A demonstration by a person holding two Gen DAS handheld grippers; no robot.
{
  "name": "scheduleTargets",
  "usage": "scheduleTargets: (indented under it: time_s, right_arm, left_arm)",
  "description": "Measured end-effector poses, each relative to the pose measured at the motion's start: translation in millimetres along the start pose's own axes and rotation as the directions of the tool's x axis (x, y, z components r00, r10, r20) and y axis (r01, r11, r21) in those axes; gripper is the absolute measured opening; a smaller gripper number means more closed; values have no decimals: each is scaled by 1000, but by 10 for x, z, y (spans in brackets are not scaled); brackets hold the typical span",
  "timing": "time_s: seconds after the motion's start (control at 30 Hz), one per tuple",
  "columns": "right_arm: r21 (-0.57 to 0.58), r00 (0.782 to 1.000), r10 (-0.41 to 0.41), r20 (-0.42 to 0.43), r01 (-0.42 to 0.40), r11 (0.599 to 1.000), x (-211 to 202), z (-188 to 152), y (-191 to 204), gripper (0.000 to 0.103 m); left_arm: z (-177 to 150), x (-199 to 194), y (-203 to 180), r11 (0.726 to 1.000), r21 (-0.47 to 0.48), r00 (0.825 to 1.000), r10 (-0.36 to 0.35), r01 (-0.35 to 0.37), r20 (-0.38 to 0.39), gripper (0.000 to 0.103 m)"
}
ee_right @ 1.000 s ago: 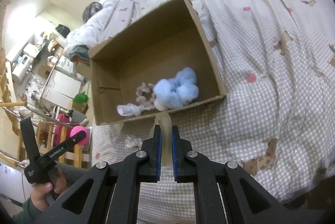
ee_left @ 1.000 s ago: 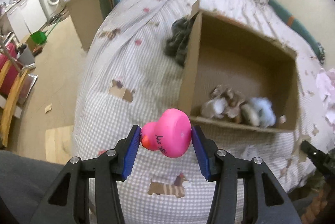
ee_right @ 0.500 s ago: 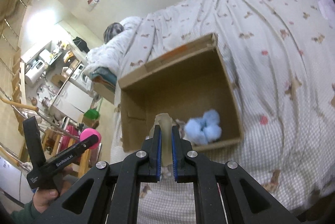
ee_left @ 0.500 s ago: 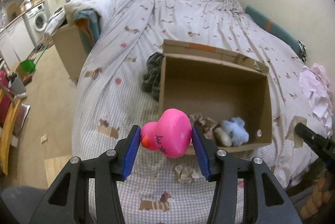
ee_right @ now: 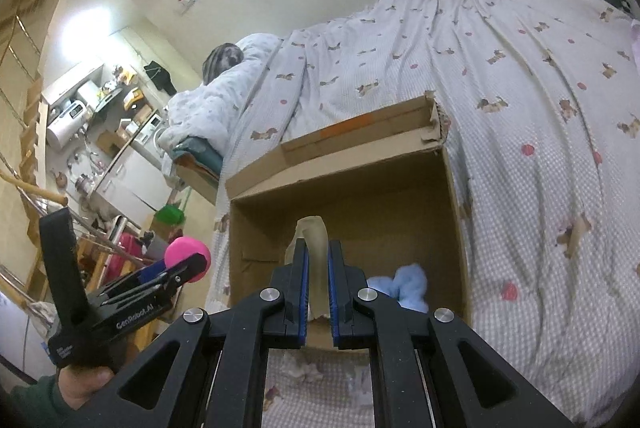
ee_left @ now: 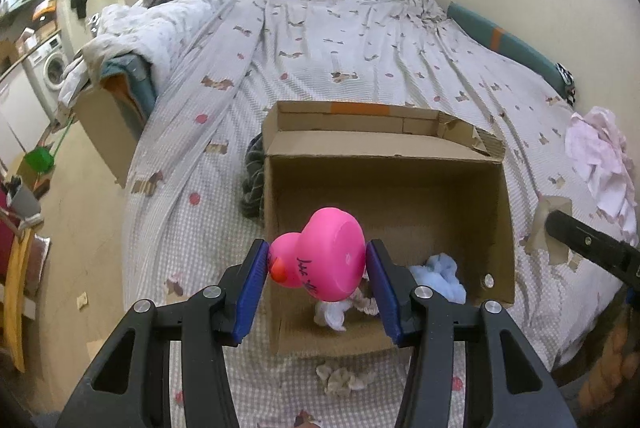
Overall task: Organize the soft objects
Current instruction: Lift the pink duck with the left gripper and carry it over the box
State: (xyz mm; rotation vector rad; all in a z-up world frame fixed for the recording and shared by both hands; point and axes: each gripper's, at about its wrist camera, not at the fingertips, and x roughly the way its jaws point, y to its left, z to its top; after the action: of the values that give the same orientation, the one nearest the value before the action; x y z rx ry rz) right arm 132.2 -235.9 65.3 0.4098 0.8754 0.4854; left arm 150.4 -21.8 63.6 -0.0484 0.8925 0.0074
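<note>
My left gripper [ee_left: 317,268] is shut on a pink rubber duck [ee_left: 326,260] and holds it above the near left corner of the open cardboard box [ee_left: 400,155] on the bed. The duck also shows in the right wrist view [ee_right: 188,258]. My right gripper [ee_right: 317,260] is shut on a thin beige soft piece [ee_right: 314,248], above the box's near edge [ee_right: 456,195]. Inside the box lie a light blue fluffy item [ee_left: 440,274] and white and brown soft pieces [ee_left: 336,312]. The blue item also shows in the right wrist view [ee_right: 404,286].
A crumpled beige soft piece [ee_left: 344,378] lies on the checked bedsheet [ee_left: 320,59] in front of the box. A dark grey knit item [ee_left: 252,179] lies against the box's left wall. Pink-white cloth [ee_left: 604,163] lies at the right. Floor and furniture are to the left.
Both grippers have risen and tilted up, so the box now sits lower and farther in view. The duck and the beige piece stay gripped.
</note>
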Motion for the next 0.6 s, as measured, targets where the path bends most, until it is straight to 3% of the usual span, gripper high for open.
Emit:
scheduleTargets:
  time_s: [0.2,0.6]
  right_arm:
    - [20,1000,-12,-16,12,1000,242,-7,-131,10]
    - [16,989,-82,-124,84,996,710,-174,-339,10]
  left_arm:
    - [37,287,-47,1000,14,999,-9,10,-35,46]
    - [-137,774,-178,998,47,995,-29,33,-94,47]
